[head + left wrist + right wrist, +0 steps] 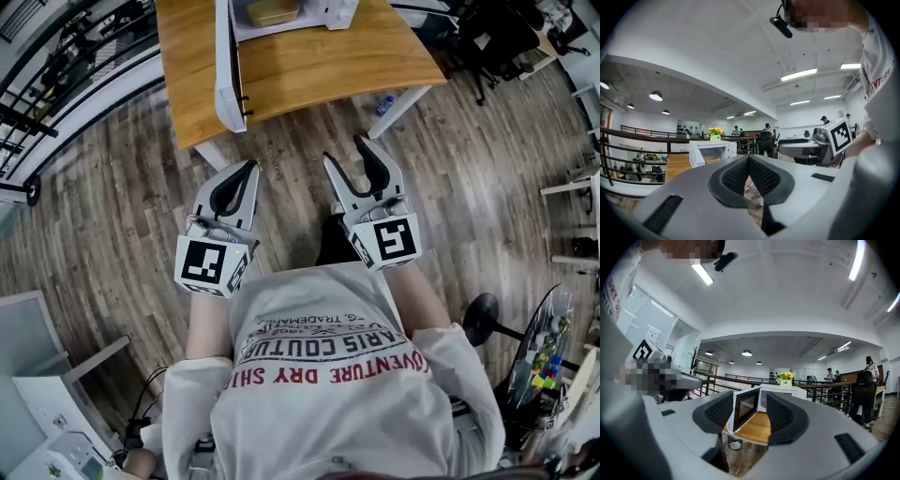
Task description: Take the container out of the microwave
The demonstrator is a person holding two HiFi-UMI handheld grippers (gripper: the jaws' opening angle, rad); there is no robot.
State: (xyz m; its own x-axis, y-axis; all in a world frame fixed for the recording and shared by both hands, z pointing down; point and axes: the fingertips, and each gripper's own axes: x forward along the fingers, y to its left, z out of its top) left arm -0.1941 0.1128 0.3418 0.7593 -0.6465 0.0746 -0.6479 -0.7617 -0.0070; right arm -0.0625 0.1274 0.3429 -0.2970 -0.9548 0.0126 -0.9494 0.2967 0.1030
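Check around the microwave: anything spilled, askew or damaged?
Nothing stands out. The microwave sits on the wooden table with its door swung open, and the container rests inside it; no spill shows. The left hand-held gripper and right hand-held gripper hang short of the table, holding nothing.

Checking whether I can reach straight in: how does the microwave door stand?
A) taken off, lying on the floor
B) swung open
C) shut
B: the door stands out open from the microwave on the table, and the container shows inside.

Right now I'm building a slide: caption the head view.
Left tool shut, right tool open, facing the open microwave with the container inside.
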